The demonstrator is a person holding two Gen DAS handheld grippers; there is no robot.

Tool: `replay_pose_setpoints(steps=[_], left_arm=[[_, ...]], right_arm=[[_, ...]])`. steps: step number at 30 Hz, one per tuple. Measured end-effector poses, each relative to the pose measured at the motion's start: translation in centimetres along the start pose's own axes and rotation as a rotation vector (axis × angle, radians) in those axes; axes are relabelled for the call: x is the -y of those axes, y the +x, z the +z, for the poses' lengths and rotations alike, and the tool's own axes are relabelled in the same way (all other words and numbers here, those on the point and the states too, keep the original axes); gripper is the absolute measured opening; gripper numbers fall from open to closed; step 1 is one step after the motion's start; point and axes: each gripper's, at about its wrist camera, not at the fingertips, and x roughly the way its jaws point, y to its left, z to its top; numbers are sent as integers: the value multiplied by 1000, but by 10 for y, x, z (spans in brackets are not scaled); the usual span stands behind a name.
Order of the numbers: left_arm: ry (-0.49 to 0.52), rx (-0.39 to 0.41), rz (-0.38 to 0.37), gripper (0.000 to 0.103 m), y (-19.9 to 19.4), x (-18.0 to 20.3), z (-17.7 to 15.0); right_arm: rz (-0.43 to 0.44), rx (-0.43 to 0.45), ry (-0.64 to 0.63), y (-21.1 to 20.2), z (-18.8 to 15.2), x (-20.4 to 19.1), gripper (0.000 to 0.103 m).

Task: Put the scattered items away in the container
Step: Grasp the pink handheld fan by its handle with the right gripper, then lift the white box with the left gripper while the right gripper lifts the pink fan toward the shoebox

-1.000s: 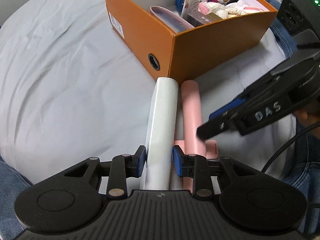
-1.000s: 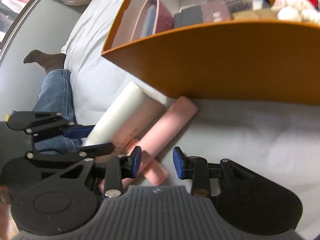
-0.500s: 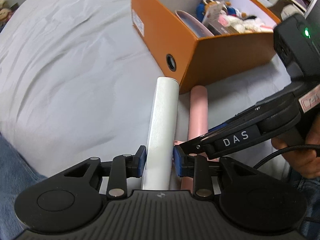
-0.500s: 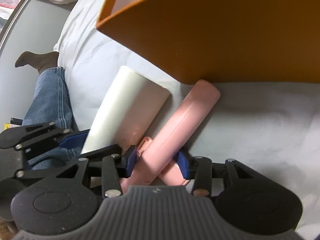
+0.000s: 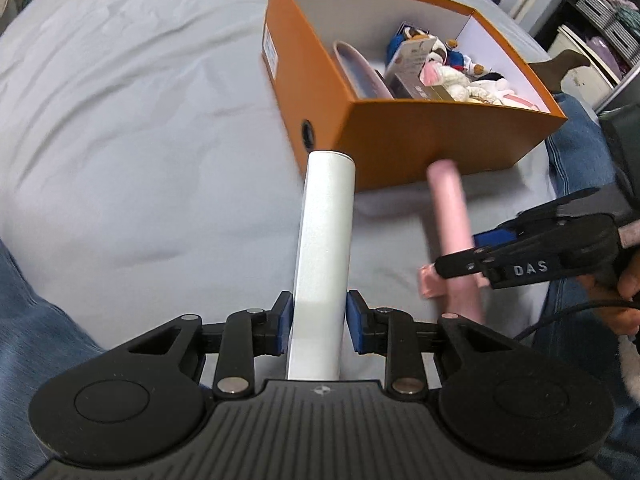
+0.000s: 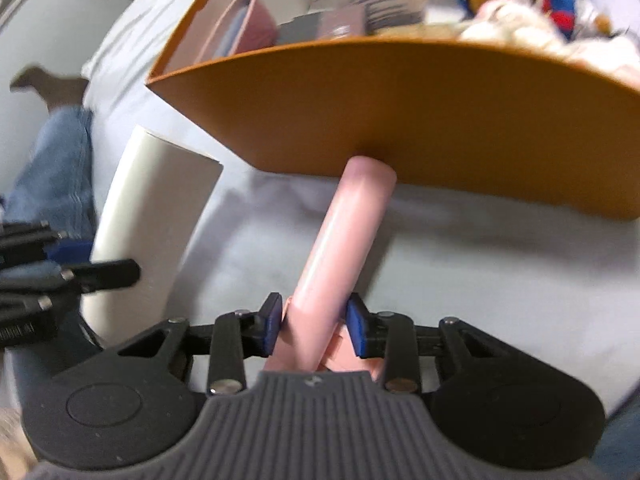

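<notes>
The pink tube [image 6: 340, 248], pinched low in my right hand-held gripper [image 6: 314, 322] whose jaws had just closed on it, had parted from the white tube [image 5: 326, 260] clamped in my left hand-held gripper [image 5: 319, 326], both on the bed below the orange box [image 5: 420, 136], whose wall I judged either tip might catch.

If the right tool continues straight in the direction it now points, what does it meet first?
Most likely the near wall of the orange box. The right tool is closed on the pink stick, whose far end already lies at that wall, so the stick would arrive first. The depth is hard to judge.
</notes>
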Motion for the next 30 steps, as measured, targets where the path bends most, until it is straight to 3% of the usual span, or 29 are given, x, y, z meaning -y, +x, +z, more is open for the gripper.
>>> replay_pose_setpoints(steps=[4,11,16,20,27,30], left_arm=[[-5,-7,-4,32,14,22,2],[49,-16,63,32,37,52,5],[61,-4,99,32,42,59,3],[30,5,102,32,45,60,4],[9,27,131,33,46,64,3],[-6,31,132,33,45,63,3]], right_arm=[[-92,10,-96,-11,-5,7,37],[-109,25,-122,-6,-12,11,38],[-185,50,-148,-1,-23,6,38],[-179,70,-101,-9,-30,8,42],[-90,43,20,-13,-41,19,42],[-113,70,19,-14,-45,24,42]])
